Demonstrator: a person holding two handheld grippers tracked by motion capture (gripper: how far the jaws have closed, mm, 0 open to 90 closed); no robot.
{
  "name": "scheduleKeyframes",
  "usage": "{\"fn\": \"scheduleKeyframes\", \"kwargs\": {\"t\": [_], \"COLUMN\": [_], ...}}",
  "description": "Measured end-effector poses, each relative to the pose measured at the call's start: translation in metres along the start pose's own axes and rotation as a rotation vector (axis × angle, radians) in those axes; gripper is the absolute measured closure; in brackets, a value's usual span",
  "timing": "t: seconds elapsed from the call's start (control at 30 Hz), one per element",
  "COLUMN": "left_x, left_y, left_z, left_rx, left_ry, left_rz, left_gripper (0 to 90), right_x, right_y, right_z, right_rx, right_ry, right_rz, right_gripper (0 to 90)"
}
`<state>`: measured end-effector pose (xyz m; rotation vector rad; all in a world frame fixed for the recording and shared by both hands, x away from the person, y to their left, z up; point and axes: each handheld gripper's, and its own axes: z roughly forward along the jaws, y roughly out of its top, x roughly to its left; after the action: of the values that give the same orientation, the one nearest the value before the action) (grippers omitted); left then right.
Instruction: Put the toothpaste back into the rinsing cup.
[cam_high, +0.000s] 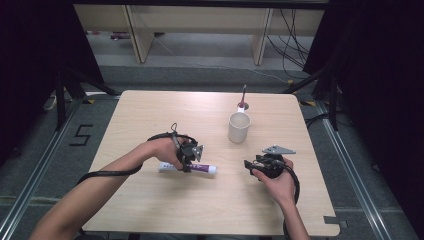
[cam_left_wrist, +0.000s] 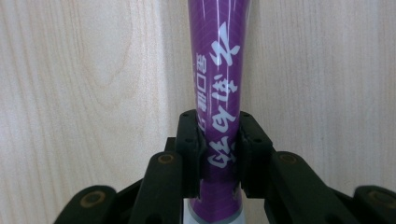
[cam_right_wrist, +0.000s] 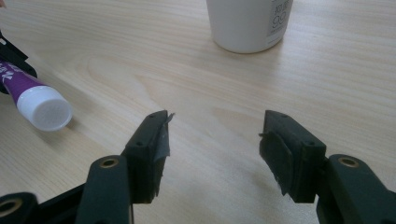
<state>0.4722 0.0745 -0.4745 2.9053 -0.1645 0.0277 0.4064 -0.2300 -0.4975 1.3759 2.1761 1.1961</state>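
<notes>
Two jaws of L gripper (cam_left_wrist: 218, 149) clamped on purple toothpaste tube (cam_left_wrist: 219, 70), lying flat on table (cam_high: 150, 200). R gripper (cam_right_wrist: 212, 149) apart, idle. Lift level; probably headed for cup (cam_high: 239, 128).

Overhead light is hitting the table (cam_high: 150, 200) pretty evenly, while everything around it at 9 and 3 o'clock is sinking into near black. The cup (cam_high: 239, 127) is casting only a soft shadow. In the left gripper view, the purple tube (cam_left_wrist: 217, 93) is looking slightly soft up close, with mild sheen running along it.
</notes>
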Motion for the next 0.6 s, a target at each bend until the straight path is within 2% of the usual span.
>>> {"fn": "scheduleKeyframes", "kwargs": {"t": [0.03, 0.07, 0.13, 0.17, 0.2, 0.23, 0.27, 0.3, 0.33, 0.37, 0.4, 0.43, 0.47, 0.5, 0.53, 0.57, 0.6], "left_x": [-0.002, 0.000, -0.001, -0.002, -0.005, -0.006, -0.005, -0.009, -0.008, -0.012, -0.012, -0.013, -0.015, -0.019, -0.020, -0.022, -0.023], "left_y": [0.000, 0.000, 0.000, -0.001, -0.001, -0.001, -0.001, -0.001, -0.001, -0.001, 0.000, 0.000, 0.000, 0.001, 0.001, 0.003, 0.003], "left_z": [0.001, -0.001, -0.002, -0.003, -0.004, -0.005, -0.008, -0.009, -0.011, -0.012, -0.013, -0.015, -0.016, -0.016, -0.017, -0.018, -0.019], "left_rx": [-0.015, 0.004, 0.007, 0.007, -0.013, -0.012, 0.011, 0.000, 0.024, 0.007, 0.024, 0.042, 0.038, 0.029, 0.034, 0.035, 0.032], "left_ry": [-0.005, -0.002, -0.003, -0.001, -0.004, 0.000, 0.003, -0.002, 0.000, -0.006, -0.004, -0.006, -0.010, -0.013, -0.016, -0.014, -0.017], "left_rz": [-0.020, 0.008, 0.009, 0.015, -0.010, -0.008, 0.019, 0.001, 0.026, 0.001, 0.021, 0.038, 0.033, 0.025, 0.028, 0.036, 0.035], "left_gripper": [73.6, 73.7, 73.8, 73.8, 73.9, 73.9, 74.0, 74.0, 74.0, 74.0, 74.0, 74.0, 74.0, 74.0, 74.0, 74.0, 74.0], "right_x": [0.000, 0.001, 0.002, 0.002, 0.003, 0.006, 0.005, 0.007, 0.010, 0.015, 0.017, 0.021, 0.027, 0.032, 0.037, 0.043, 0.048], "right_y": [0.000, 0.000, 0.001, 0.001, 0.002, 0.002, 0.003, 0.004, 0.007, 0.007, 0.009, 0.010, 0.011, 0.011, 0.013, 0.012, 0.013], "right_z": [0.000, 0.000, -0.002, -0.002, -0.003, -0.003, -0.002, -0.004, -0.003, -0.004, -0.002, -0.003, -0.004, -0.003, -0.002, -0.002, 0.000], "right_rx": [0.000, -0.003, 0.012, 0.018, 0.015, 0.032, 0.006, 0.034, 0.032, 0.046, 0.027, 0.040, 0.058, 0.061, 0.066, 0.077, 0.085], "right_ry": [0.000, -0.002, -0.020, -0.014, 0.002, 0.015, 0.033, 0.032, 0.071, 0.090, 0.132, 0.144, 0.179, 0.213, 0.240, 0.253, 0.282], "right_rz": [-0.001, -0.003, -0.001, -0.003, -0.005, 0.019, -0.026, -0.029, -0.085, -0.078, -0.125, -0.148, -0.154, -0.180, -0.229, -0.216, -0.259], "right_gripper": [42.4, 42.4, 42.6, 42.7, 42.8, 42.9, 42.9, 42.8, 42.8, 42.8, 42.8, 42.6, 42.4, 41.9, 41.1, 40.7, 39.7]}}
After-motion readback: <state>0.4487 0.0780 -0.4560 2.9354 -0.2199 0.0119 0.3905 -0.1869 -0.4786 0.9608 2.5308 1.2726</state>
